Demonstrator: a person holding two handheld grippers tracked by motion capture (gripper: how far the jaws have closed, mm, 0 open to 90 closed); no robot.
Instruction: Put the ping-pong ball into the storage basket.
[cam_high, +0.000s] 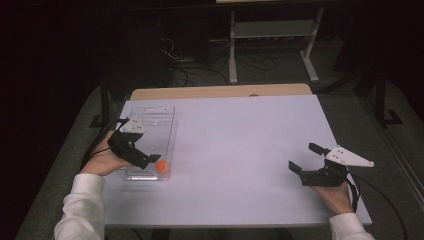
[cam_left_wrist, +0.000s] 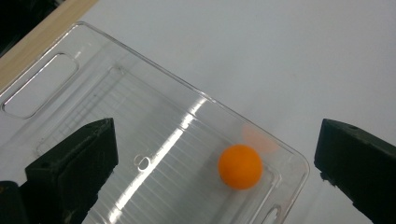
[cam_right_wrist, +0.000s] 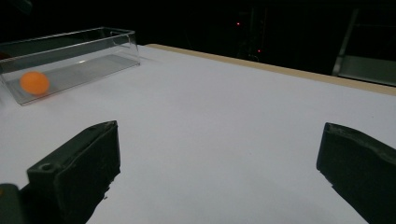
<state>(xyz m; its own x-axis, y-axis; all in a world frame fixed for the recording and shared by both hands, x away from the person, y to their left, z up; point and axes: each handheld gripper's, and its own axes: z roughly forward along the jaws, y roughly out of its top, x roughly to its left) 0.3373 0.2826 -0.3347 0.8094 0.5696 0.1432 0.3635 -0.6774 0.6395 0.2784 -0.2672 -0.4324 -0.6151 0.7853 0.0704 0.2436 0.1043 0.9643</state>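
The orange ball (cam_high: 162, 166) lies in the clear tray's (cam_high: 165, 116) near corner at lower left, seemingly just beneath the gaping, empty left gripper (cam_high: 150, 159), far from the likewise open right gripper (cam_high: 305, 158).

Both handheld black two-jaw left gripper (cam_high: 150, 161) and right gripper (cam_high: 305, 157): chunky blocky jaws, grey three-cornered plate on top, black cable trailing. Person wearing white long sleeves (cam_high: 82, 210).

The ball (cam_left_wrist: 240, 166) lies in the tray (cam_left_wrist: 154, 93) on the tabletop (cam_high: 240, 145), beneath the left tongs (cam_high: 154, 159), well left of the right tongs (cam_high: 305, 157).
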